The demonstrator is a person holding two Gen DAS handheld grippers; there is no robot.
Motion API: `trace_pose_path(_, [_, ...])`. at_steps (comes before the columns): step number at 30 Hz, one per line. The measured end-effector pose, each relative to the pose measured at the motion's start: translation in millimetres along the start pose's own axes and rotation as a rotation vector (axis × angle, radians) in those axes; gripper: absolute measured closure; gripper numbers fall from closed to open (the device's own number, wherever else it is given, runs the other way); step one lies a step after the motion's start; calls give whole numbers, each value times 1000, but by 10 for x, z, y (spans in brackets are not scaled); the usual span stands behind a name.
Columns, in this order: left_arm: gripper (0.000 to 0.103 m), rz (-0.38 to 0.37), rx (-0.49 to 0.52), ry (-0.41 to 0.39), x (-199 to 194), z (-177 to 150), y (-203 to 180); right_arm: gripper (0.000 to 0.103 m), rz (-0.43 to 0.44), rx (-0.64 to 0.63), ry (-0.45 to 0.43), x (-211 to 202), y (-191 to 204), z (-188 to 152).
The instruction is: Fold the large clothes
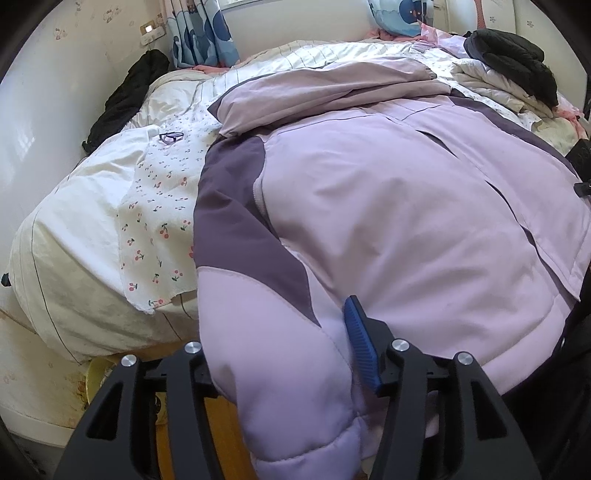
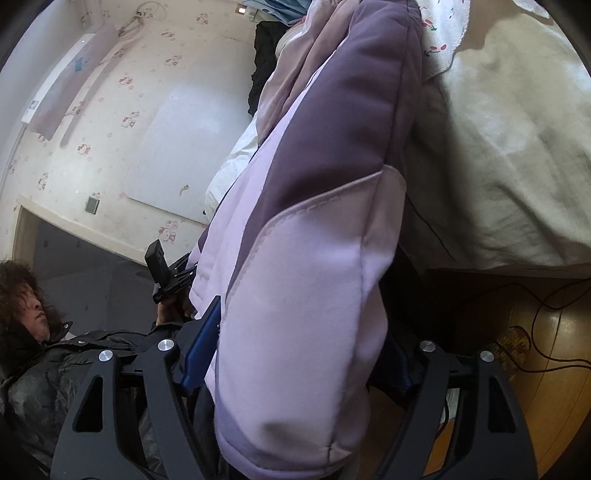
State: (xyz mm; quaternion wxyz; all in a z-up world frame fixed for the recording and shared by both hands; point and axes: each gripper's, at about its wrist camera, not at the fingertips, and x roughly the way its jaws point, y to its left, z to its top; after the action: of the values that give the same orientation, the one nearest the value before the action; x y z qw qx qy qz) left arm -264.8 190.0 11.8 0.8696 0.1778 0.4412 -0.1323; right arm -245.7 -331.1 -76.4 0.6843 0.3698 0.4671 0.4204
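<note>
Fingers (image 1: 360,345) of both grippers straddle jacket (image 1: 388,206) hem.

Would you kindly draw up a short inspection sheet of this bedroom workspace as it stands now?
Surface: bed with cherry-print sheet.
Job's things: lilac padded jacket spread over the bed, hem hanging off the edge.
Clutter: glasses, black garment, pillow.
Tongs: left tongs and right tongs both have jacket fabric between them; grip unclear.
Cables: dark cable on the floor.
Surroundings: patterned wallpaper, blue curtain.
</note>
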Motion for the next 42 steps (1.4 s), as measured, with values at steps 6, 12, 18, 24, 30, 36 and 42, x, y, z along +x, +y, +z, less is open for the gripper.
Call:
trace_pose_path(6, [46,20,21,-17,-33,3,-30,30,-5,4,1,-31,-30,-15])
trace_pose_path(12, [46,29,31,-31,-80,5,-47,30,-7,8,2,-41,-12,-19])
trace_pose_path(18, [32,-326,-227,-60,-276,8,523,29,-9,10,3,-38,0,-15])
trace_pose_path(24, [20,-559,-513,-32,32,-214,1190,25,-1,14,1,-35,-37,1])
trace_pose_path(30, [20,-738,-598,81,586,-327,1075,25,11,9,-1,-18,-17,-5])
trace_pose_path(36, [20,-633,-438,53,463,-158,714,27,-10,-10,-23,-110,6,3])
trace_pose_path(42, [20,-362,-255,30,215,-1,381,30,-28,-15,-17,-83,19,8])
